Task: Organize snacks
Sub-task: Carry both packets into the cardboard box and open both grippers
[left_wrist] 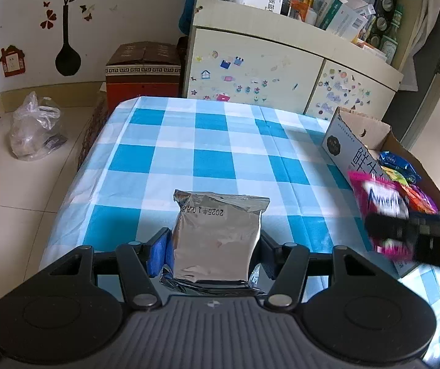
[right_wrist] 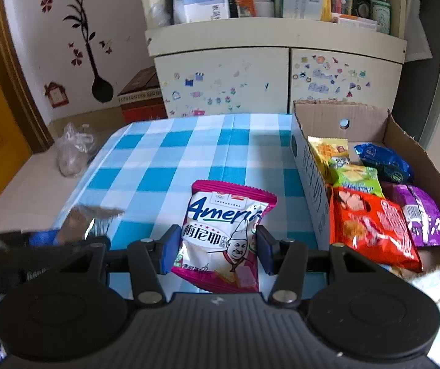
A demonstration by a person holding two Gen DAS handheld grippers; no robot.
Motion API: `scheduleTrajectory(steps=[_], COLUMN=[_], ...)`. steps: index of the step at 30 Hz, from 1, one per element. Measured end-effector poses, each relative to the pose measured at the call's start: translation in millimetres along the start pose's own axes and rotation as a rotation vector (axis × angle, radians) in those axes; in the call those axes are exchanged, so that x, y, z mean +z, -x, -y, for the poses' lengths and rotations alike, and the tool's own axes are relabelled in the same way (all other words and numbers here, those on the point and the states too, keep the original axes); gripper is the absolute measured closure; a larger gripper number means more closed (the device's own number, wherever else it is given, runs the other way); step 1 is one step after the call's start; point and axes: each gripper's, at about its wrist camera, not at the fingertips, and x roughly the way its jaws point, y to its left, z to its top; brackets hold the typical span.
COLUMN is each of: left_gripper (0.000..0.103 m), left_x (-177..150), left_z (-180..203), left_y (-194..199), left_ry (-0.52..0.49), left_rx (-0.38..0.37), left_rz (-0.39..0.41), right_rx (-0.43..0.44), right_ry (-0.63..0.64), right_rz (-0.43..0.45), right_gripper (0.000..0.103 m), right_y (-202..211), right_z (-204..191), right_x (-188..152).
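We see a shiny, crinkled silver foil packet (left_wrist: 218, 233), a glossy pink plastic snack bag (right_wrist: 224, 236), and a matt brown corrugated cardboard box (right_wrist: 361, 117).

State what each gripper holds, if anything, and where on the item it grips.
The left gripper clamps the silver foil packet across its lower sides. The right gripper clamps the pink snack bag across its middle sides.

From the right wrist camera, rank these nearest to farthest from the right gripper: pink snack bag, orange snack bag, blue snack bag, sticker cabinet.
1. pink snack bag, between the right gripper fingers.
2. orange snack bag, right, in the cardboard box.
3. blue snack bag, deeper in the box.
4. sticker cabinet, beyond the table.
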Motion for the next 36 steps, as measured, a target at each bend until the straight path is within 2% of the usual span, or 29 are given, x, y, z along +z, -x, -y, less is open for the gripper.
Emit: scheduleTrajectory(steps=[4, 7, 14, 17, 20, 25, 31, 36], left_gripper=[0.039, 0.039, 0.039, 0.039, 0.039, 0.039, 0.038, 0.039], left_x=[4.9, 9.8, 21.6, 33.7, 49.9, 74.0, 93.2, 100.6], left_z=[-4.5, -5.8, 9.1, 20.8, 47.5, 100.8, 172.5, 212.7], left_y=[4.7, 7.0, 7.2, 4.5, 2.9, -3.1, -17.8, -33.2], left_ry=[0.034, 0.053, 0.078, 0.097, 0.081, 0.057, -0.012, -0.041], left_rx=[-0.021, -0.026, -0.056, -0.051, -0.053, -0.093, -0.144, -0.178], left_rz=[0.021, 0.031, 0.028, 0.023, 0.04, 0.049, 0.051, 0.027], right_rx=[0.015, -0.058, 0.03, 0.024, 0.035, -0.043, -0.078, -0.065], right_ry=[-0.009, -0.017, 0.031, 0.038, -0.023, -0.046, -0.234, -0.423], right_rz=[-0.033, -0.066, 0.048, 0.091, 0.145, 0.175, 0.198, 0.207], right_gripper=[0.051, 0.051, 0.051, 0.051, 0.051, 0.051, 0.051, 0.051], right_y=[7.0, 15.3, 43.8, 44.9, 47.1, 50.8, 55.5, 57.8], right_z=[4.2, 5.9, 20.4, 39.0, 70.5, 118.2, 182.7, 222.3], right_x=[-9.8, -1.1, 43.3, 62.9, 76.1, 79.2, 87.1, 82.7])
